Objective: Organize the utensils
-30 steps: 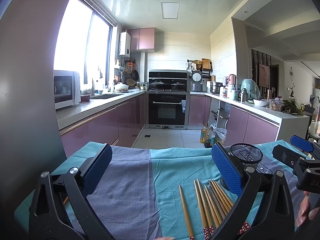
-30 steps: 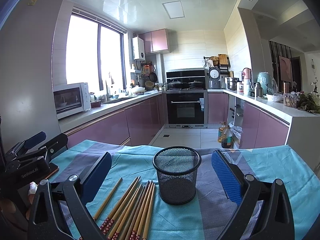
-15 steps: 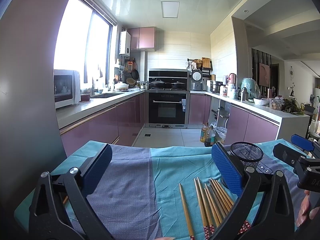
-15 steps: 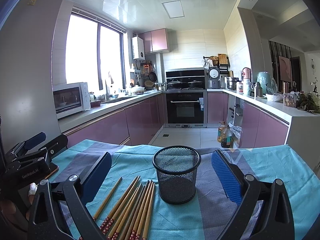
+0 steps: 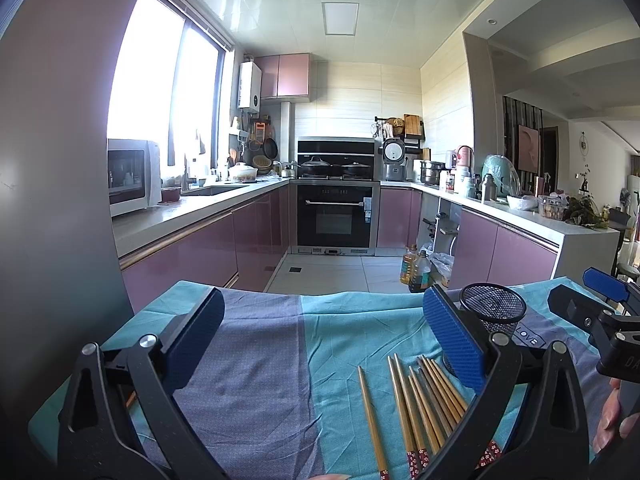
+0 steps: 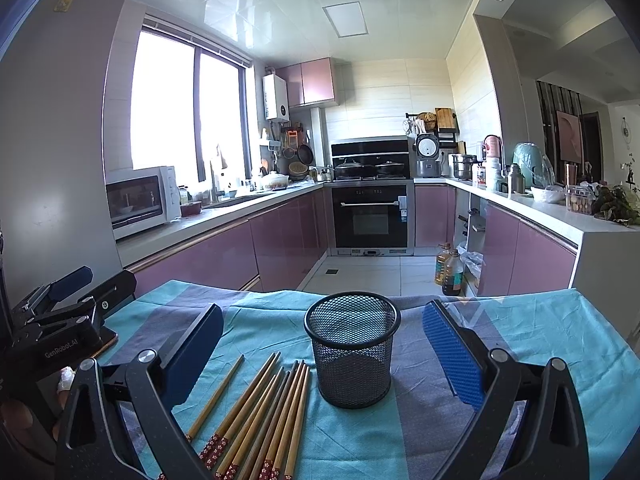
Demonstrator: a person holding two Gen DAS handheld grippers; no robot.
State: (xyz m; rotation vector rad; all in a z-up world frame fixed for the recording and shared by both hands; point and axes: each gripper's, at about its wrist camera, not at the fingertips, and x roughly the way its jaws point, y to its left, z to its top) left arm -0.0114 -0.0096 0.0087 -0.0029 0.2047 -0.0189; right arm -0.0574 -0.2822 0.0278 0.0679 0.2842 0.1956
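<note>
Several bamboo chopsticks point(image 6: 256, 412) lie loose on the teal tablecloth point(image 6: 560, 328), near its front edge, just beside the empty mesh cup point(image 6: 352, 352). Left gripper point(image 5: 320, 344) and right gripper point(image 6: 320, 356) both gape wide, holding nothing. Sorting not yet started.

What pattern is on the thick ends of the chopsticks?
Dark red with small white flower-like dots on the chopsticks' thick ends, clearest in the right wrist view.

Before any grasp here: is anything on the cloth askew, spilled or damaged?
Nothing stands out. The mesh cup stands upright and empty on the cloth. The chopsticks lie flat beside it in a loose fan, one slightly apart. Both the left gripper and right gripper are open.
</note>
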